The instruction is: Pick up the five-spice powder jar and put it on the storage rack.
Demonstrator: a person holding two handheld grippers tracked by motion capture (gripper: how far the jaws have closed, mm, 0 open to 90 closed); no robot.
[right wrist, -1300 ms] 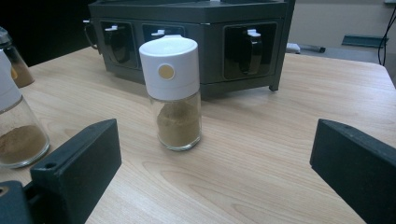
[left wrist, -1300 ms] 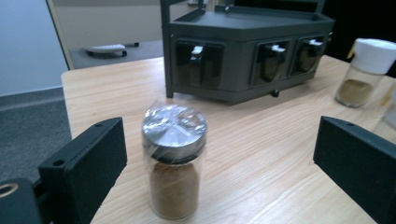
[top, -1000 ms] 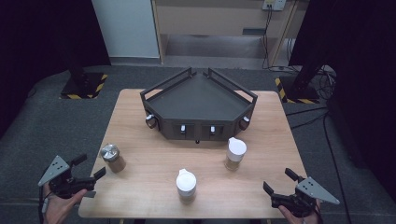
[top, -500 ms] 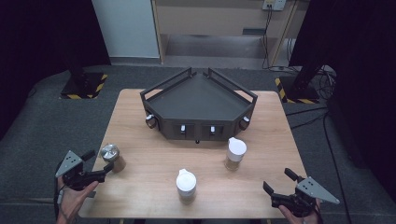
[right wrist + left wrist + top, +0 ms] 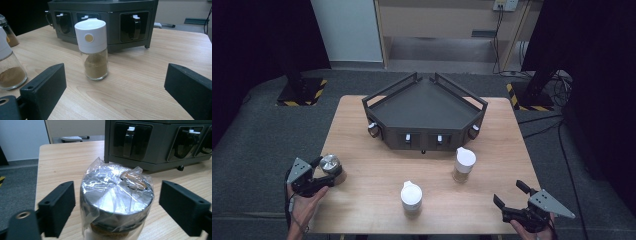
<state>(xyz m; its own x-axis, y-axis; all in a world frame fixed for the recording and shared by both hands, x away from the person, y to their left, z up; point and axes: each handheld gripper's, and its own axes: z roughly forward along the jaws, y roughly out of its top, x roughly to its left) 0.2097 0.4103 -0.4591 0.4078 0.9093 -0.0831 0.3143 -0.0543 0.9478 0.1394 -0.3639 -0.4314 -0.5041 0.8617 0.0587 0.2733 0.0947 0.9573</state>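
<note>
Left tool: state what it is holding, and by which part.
Nothing is held. The left tool is open, its jaws standing apart on either side of the plastic-wrapped, metal-lidded jar without touching it.

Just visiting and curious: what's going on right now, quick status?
Left gripper open, jaws either side of foil-topped jar, not gripping. Right gripper open, facing white-capped spice jar. Nothing in between.

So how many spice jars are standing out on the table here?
3: a silver-lidded jar between the left gripper's open jaws, a white-capped jar front centre, another white-capped jar before the black rack.
</note>
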